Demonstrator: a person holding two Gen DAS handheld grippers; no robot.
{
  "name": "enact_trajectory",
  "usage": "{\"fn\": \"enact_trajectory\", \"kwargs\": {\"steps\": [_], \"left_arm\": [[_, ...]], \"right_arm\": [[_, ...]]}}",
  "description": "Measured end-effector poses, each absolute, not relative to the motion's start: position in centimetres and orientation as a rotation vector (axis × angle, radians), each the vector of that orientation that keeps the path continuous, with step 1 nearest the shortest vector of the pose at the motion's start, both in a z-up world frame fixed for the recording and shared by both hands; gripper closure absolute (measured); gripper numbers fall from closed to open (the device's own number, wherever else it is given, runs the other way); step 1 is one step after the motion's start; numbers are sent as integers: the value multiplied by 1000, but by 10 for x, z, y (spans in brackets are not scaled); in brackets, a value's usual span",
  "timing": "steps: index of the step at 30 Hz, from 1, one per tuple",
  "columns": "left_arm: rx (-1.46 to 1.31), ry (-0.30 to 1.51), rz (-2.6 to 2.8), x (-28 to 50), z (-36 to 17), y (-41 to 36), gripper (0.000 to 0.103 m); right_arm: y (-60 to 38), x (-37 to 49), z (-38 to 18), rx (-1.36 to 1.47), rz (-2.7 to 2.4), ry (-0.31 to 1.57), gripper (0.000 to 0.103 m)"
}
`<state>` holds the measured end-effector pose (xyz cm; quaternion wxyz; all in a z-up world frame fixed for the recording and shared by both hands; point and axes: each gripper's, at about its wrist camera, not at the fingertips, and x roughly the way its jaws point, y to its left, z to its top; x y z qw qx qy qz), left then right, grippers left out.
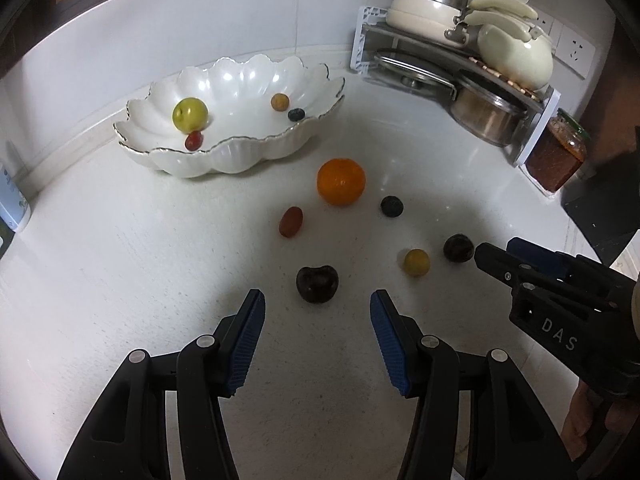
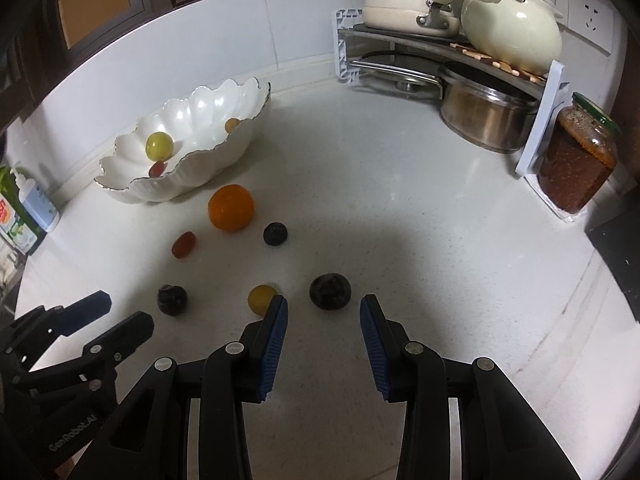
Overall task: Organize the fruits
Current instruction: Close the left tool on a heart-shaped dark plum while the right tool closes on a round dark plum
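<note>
the left claw (image 1: 317, 300) hangs over the white worktop (image 1: 120, 280) with its blue pads spread apart and nothing between them; a dark cherry (image 1: 317, 283) lies just ahead of the gap. the right claw (image 2: 324, 304) also stands apart and empty, with a dark plum (image 2: 330, 291) just beyond its tips and a small yellow fruit (image 2: 261, 298) touching or nearly touching its left pad. further off on the worktop lie an orange (image 1: 341, 181), a red grape tomato (image 1: 291, 221) and a blueberry (image 1: 391, 206). the scalloped white bowl (image 1: 240, 156) near the wall holds a green-yellow fruit (image 1: 190, 114), a red one (image 1: 193, 141), a small yellow one (image 1: 279, 102) and a blueberry (image 1: 296, 114).
</note>
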<state>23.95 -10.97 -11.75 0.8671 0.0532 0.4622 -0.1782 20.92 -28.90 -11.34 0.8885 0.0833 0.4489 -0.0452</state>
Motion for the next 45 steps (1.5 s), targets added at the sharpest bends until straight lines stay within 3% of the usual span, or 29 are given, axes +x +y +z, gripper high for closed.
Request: {"fn": "enact_trajectory", "kwargs": {"steps": [30, 45], "left_arm": [[99, 1020, -351, 267, -148, -122, 55], [123, 1035, -350, 273, -152, -125, 73]], "right_arm": [[-300, 241, -146, 179, -65, 990, 64], [-300, 246, -152, 185, -41, 992, 73]]}}
